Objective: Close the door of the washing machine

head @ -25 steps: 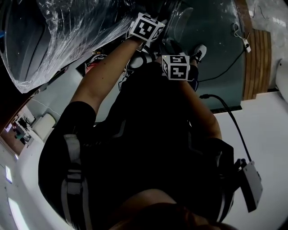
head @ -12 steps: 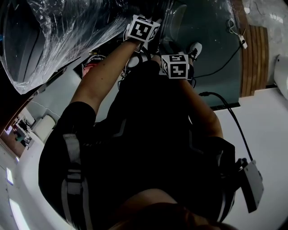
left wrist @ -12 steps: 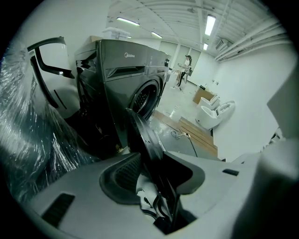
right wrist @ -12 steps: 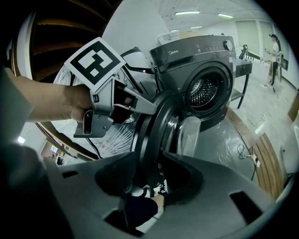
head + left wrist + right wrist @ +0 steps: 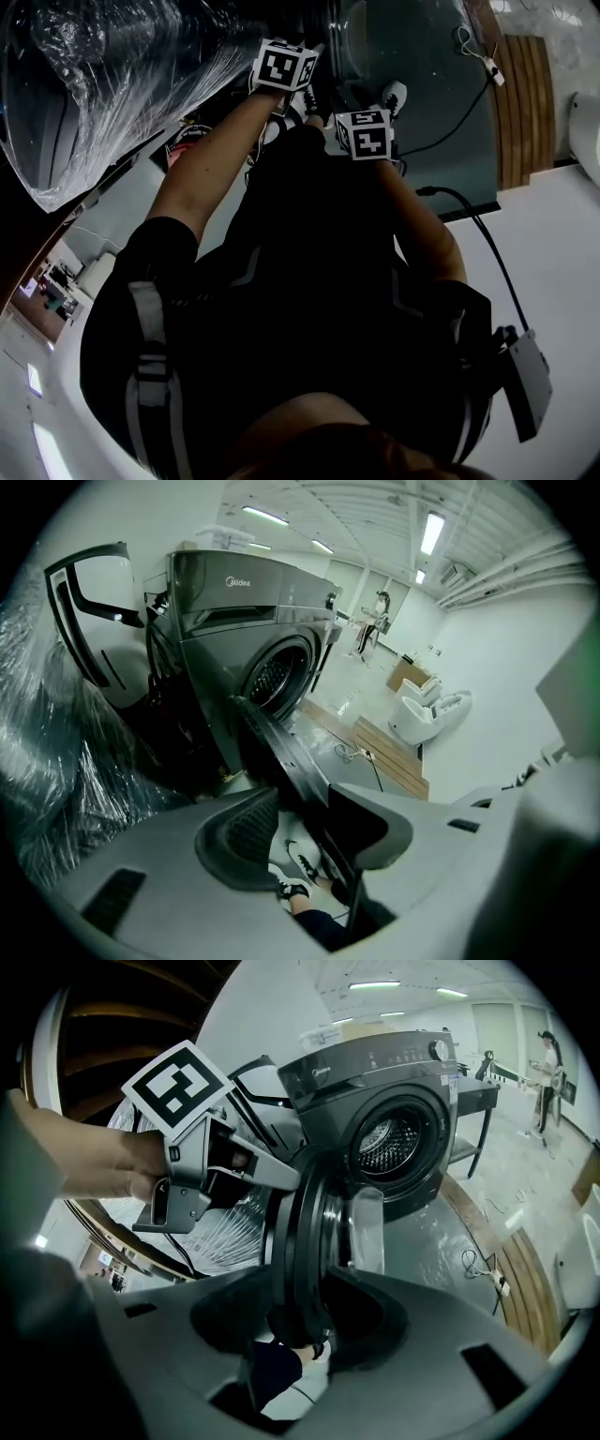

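Door (image 5: 306,1227) closing: right tongs (image 5: 302,1326) clamp its rim; left tongs (image 5: 305,841), jaws just opened wider, straddle its edge untouched. We push it shut next.

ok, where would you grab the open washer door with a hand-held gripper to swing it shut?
Take the door by its dark outer rim, straddling it edge-on from the free edge, with one jaw on the outer face and one on the inner. The rim is a narrow band there, so it is likely easy to pinch. Stay outside the glass bowl, which bulges inward toward the washing machine.
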The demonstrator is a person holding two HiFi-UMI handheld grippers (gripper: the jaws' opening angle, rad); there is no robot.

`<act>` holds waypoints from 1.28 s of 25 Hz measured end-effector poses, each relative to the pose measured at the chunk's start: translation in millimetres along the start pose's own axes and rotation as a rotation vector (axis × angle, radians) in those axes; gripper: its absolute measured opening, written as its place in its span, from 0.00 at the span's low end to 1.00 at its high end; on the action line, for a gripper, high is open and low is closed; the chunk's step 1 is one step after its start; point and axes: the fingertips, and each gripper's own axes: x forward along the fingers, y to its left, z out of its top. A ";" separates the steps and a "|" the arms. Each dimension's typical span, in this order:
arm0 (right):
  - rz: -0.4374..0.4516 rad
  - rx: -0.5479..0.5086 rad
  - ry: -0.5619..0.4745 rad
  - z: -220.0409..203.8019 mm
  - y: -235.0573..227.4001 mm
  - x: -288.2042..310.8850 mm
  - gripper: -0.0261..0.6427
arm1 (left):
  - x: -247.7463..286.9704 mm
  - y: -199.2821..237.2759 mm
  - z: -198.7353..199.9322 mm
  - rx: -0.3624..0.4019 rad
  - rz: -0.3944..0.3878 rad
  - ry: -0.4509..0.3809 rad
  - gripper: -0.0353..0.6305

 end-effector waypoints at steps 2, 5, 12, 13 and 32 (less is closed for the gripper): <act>-0.011 0.000 0.008 -2.6 -11.3 -4.3 0.31 | 4.0 -7.7 5.4 -0.016 0.005 0.000 0.30; -0.024 -0.008 0.016 -6.1 -28.7 -10.4 0.31 | 9.3 -17.4 12.8 -0.054 0.029 -0.006 0.31; -0.045 -0.003 0.044 -19.5 -72.3 -25.8 0.31 | 24.7 -42.3 31.3 -0.134 0.066 -0.012 0.31; -0.047 0.001 0.048 -21.6 -78.3 -27.6 0.31 | 27.0 -45.9 33.8 -0.144 0.069 -0.007 0.31; -0.088 0.007 0.062 -10.9 -195.3 -40.6 0.29 | 65.0 -96.1 100.9 -0.261 0.025 -0.022 0.33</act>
